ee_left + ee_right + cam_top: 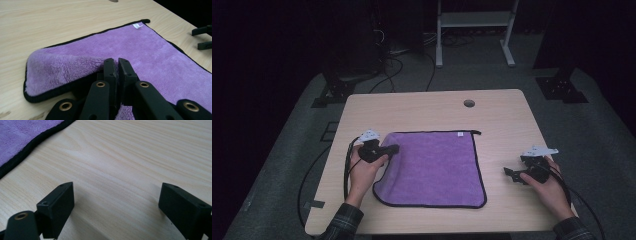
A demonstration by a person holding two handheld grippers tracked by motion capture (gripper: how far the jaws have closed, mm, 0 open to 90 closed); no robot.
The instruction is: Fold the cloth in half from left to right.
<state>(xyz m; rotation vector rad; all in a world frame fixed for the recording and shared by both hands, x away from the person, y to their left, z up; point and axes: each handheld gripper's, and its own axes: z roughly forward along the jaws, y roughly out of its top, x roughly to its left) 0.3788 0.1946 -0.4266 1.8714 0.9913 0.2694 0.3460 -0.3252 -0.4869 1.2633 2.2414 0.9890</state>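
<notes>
purple fleece cloth w/ black trim (150, 57), mid-frame on pale wood table (422, 107): left gripper (116, 65) clenched on its lifted left corner, fold just begun. right gripper (116, 202) released, lower right. most folding prob. left.

Light wooden rectangular table (502, 115): pale grain, rounded corners, one small round grommet hole (469, 103) near the far edge. Grey carpeted floor (602, 135): surrounds the table on all sides. White metal shelf frame (474, 20): stands on the floor beyond the table, two upright legs on flat feet. Black cables (392, 65): loose tangle on the floor, behind the table's far left corner.
</notes>
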